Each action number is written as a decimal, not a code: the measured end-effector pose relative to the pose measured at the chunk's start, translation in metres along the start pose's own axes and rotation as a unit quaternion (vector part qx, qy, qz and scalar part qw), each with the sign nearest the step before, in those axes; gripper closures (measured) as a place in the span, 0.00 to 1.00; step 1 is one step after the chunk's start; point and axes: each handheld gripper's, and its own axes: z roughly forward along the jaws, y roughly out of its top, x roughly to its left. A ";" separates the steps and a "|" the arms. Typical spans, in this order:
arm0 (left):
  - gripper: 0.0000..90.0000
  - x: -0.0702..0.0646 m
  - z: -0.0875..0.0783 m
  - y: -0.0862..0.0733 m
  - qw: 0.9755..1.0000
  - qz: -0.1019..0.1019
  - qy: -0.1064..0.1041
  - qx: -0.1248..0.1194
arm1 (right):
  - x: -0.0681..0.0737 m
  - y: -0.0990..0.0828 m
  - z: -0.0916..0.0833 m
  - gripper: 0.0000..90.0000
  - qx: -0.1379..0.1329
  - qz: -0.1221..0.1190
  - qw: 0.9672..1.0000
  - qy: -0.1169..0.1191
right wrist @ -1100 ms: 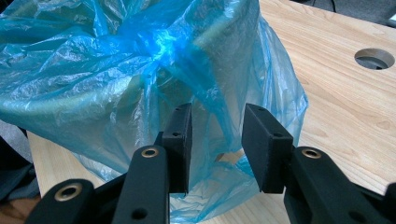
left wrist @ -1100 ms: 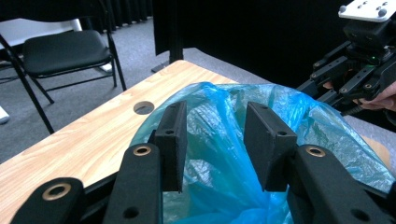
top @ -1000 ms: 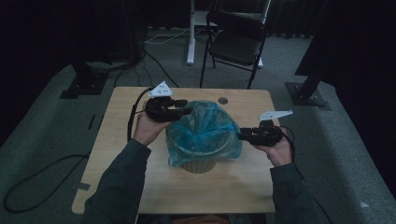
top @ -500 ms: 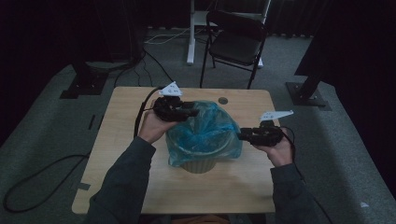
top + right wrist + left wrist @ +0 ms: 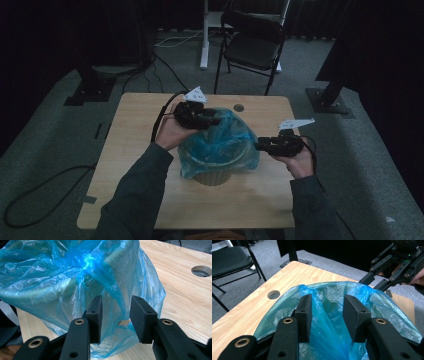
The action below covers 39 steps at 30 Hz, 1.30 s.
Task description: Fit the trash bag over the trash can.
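A beige bin (image 5: 212, 176) lined with a blue plastic bag (image 5: 220, 145) stands in the middle of the wooden table (image 5: 135, 150). My left gripper (image 5: 216, 121) hovers at the bag's back left rim, pointing right. Its jaws (image 5: 327, 298) are open, with a fold of the blue bag (image 5: 329, 322) rising between them, pads not pressing it. My right gripper (image 5: 258, 146) is at the bin's right side, pointing left. It (image 5: 116, 301) is open too, with loose film of the bag (image 5: 75, 277) hanging just ahead of its pads. The right gripper (image 5: 372, 283) is also visible across the bag in the left gripper view.
A round cable hole (image 5: 239, 107) lies in the table behind the bin. A black folding chair (image 5: 252, 45) stands beyond the table's far edge, with stand bases (image 5: 327, 102) on the floor either side. Cables trail off the table's left side.
My left gripper has slid to the right along the back of the bag's rim. The right gripper and the bin have stayed put.
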 end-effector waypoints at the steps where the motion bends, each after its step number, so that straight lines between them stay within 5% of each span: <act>1: 0.66 -0.001 0.001 0.001 1.000 0.003 0.000 0.004 | 0.000 0.000 0.000 0.69 0.000 0.000 1.000 0.000; 24: 0.66 -0.010 0.023 0.004 0.996 0.050 -0.020 0.069 | 0.000 -0.002 0.000 0.68 0.000 -0.001 1.000 0.004; 39: 0.65 -0.010 0.035 0.003 0.994 0.056 -0.019 0.093 | -0.001 -0.002 -0.001 0.67 0.000 0.002 1.000 0.005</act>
